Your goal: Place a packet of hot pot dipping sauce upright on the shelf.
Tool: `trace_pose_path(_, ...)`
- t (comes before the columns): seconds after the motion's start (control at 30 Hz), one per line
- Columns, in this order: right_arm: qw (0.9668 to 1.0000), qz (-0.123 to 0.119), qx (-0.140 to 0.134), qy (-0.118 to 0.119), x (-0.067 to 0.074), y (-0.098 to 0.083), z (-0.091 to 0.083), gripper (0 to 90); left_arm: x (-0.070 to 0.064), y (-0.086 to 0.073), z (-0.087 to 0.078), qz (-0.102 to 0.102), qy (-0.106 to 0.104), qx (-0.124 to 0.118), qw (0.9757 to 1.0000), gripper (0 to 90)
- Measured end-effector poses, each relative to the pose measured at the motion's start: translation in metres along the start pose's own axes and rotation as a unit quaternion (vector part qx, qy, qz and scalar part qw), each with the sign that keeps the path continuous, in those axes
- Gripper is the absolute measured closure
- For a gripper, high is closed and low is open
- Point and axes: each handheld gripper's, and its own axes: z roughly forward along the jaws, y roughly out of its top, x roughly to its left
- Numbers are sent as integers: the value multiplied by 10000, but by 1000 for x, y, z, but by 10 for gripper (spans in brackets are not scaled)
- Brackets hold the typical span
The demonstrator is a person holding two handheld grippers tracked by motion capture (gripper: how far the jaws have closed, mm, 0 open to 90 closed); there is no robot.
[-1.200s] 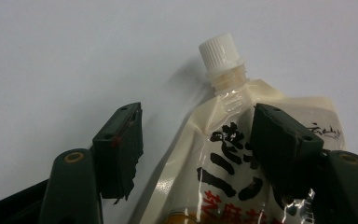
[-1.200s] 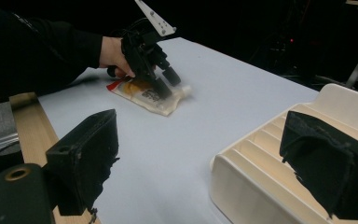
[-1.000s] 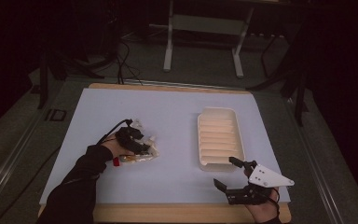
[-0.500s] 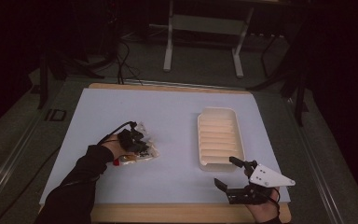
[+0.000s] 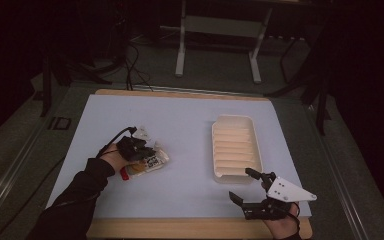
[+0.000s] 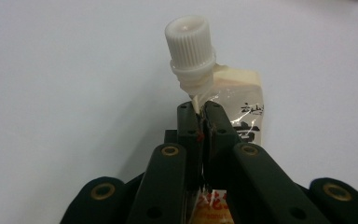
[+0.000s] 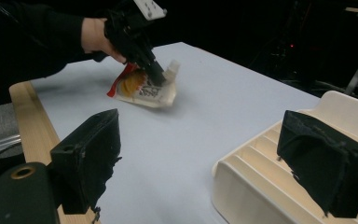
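The step in hand looks like the pick-up of the soft cream-coloured drink pouch with a white ribbed screw cap (image 6: pixel 233 107), which lies on the pale blue tabletop (image 5: pixel 190 125) well to the left of the white ridged plastic tray (image 5: pixel 235 147). The left gripper (image 5: pixel 139 150) has just been closing, and its jaws now stand pinched together on the pouch's top edge just below the cap, as the left gripper view shows, with thin film caught between the black pads. In the right gripper view the pouch's spout end tips up off the tabletop while its red and orange printed end rests down, so the lift seems barely begun. The left hand comes in from the side away from the tray, wrist low, gripper angled down and toward the tray. The right gripper (image 5: pixel 245 186) hovers just at the tray's near corner, jaws wide apart and holding nothing, pointed across toward the pouch. The next move probably calls for raising the pouch clear and carrying it over to the tray without the slack film slipping from the pinch.
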Motion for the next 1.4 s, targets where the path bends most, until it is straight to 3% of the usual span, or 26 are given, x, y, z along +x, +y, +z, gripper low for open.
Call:
trace_pose_path(0.27, 9999, 148, -51, 13, -3, 0, -1, 127, -10, 4, -23, -172, 84, -565, 9982, 877)
trace_pose_path(0.43, 9999, 137, -58, 81, -4, 0, -2, 114, -21, 9, -28, -283, 37, -1021, 9944, 878)
trace_pose_path(0.53, 9998, 83, -85, 129, -5, -1, -2, 147, -29, 13, -31, -382, 28, -1340, 9902, 879)
trace_pose_path(0.6, 9997, 94, -209, 127, -7, -1, -3, 176, -34, 15, -32, -431, 0, -1568, 9867, 878)
trace_pose_path(0.77, 9996, 83, -241, 77, -8, -1, -3, 160, -44, 17, -34, -748, -78, -2209, 9724, 878)
trace_pose_path(0.9, 9999, 89, -138, 11, -8, 0, -2, 135, -51, 23, -33, -737, -198, -2316, 9698, 878)
trace_pose_path(0.93, 9998, 96, -144, -55, -8, 0, -2, 133, -54, 24, -32, -704, -139, -2367, 9689, 878)
trace_pose_path(1.0, 9997, 142, -175, -95, -8, 2, -3, 127, -59, 25, -32, -646, -260, -2444, 9672, 878)
trace_pose_path(1.07, 9993, 192, -254, -187, -7, 4, -5, 130, -64, 26, -31, -659, -301, -2575, 9636, 877)
trace_pose_path(1.13, 9992, 246, -306, -119, -7, 7, -7, 131, -69, 27, -30, -651, -356, -2697, 9601, 877)
trace_pose_path(1.33, 9990, 13, -448, -13, 1, 19, -9, 137, -85, 31, -31, -693, -591, -3185, 9435, 877)
trace_pose_path(1.4, 9986, -76, -531, 17, 1, 23, -10, 137, -91, 32, -30, -634, -630, -3306, 9395, 877)
